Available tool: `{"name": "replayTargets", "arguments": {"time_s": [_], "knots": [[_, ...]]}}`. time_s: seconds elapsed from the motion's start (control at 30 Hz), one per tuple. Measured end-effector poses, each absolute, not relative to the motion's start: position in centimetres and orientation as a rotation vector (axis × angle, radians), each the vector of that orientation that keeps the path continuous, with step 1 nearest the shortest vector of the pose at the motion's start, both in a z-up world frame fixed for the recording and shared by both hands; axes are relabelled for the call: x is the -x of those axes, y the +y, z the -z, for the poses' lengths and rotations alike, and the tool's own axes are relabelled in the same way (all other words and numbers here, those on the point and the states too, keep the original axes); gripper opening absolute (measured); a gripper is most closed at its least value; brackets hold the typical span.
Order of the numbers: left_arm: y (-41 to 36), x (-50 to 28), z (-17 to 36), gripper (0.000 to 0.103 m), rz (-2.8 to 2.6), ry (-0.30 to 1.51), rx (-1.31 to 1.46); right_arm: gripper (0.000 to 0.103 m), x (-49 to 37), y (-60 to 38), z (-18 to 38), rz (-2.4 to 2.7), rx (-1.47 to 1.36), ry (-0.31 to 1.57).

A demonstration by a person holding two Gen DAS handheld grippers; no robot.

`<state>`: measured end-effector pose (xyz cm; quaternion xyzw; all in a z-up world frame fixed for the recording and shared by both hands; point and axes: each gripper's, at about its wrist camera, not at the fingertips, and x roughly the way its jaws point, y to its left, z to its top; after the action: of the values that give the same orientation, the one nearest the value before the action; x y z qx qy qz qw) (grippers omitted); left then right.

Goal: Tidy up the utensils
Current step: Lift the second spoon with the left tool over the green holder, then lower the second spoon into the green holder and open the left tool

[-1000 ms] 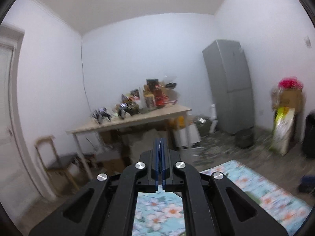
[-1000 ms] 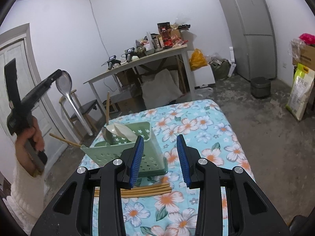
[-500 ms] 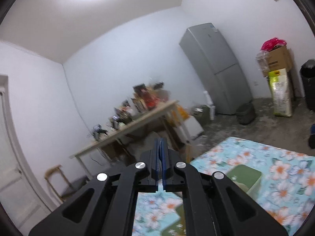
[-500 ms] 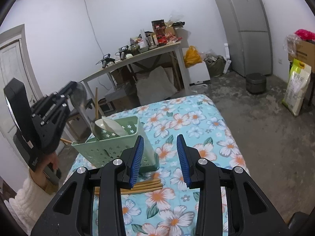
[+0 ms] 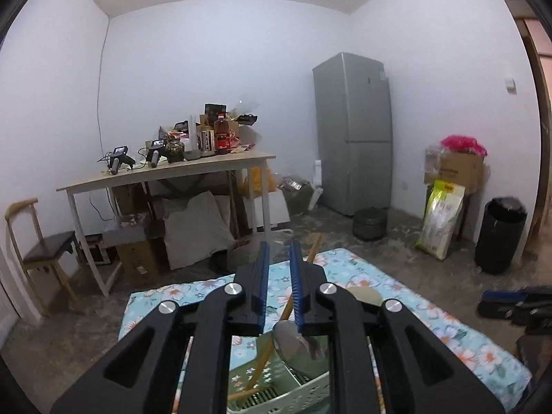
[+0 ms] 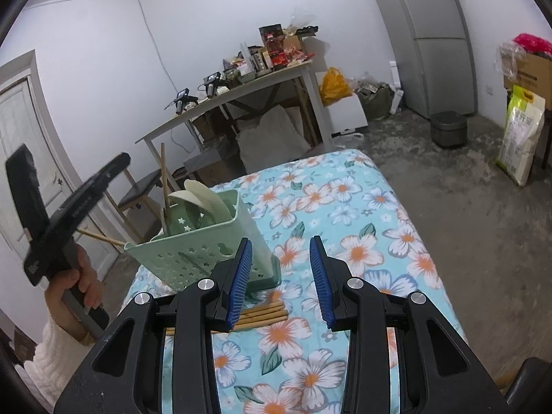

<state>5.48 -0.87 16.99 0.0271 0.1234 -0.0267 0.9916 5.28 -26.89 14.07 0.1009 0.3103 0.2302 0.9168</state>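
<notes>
On the floral counter (image 6: 362, 207), left tongs (image 5: 277, 276) were opening above the green caddy (image 6: 207, 238), releasing a slick steel spoon (image 5: 296, 345); right tongs (image 6: 279, 269) apart, empty; the stiff, light chopsticks (image 6: 262, 314) want a mid-length grip

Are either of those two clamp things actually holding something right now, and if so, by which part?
No. The left gripper is opening; the metal spoon sits below it in the green holder. The right gripper is open and empty.
</notes>
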Motion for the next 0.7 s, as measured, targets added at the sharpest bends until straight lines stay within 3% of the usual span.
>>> {"name": "replayTargets", "arguments": {"time_s": [0.13, 0.33, 0.5, 0.7], "knots": [[-0.2, -4.5, -16.7, 0.014, 0.15, 0.332, 0.005, 0.034, -5.3, -26.3, -13.8, -0.482, -0.202, 0.648], [2.2, -7.3, -13.6, 0.03, 0.257, 0.54, 0.184, 0.034, -5.5, -25.4, -13.6, -0.503, -0.185, 0.656], [2.1, -8.5, -12.3, 0.054, 0.279, 0.623, 0.233, 0.034, -5.6, -25.4, -13.7, -0.496, -0.178, 0.646], [-0.3, -9.9, -11.0, 0.056, 0.094, 0.661, 0.174, 0.035, -6.3, -25.9, -13.1, -0.484, -0.209, 0.669]]}}
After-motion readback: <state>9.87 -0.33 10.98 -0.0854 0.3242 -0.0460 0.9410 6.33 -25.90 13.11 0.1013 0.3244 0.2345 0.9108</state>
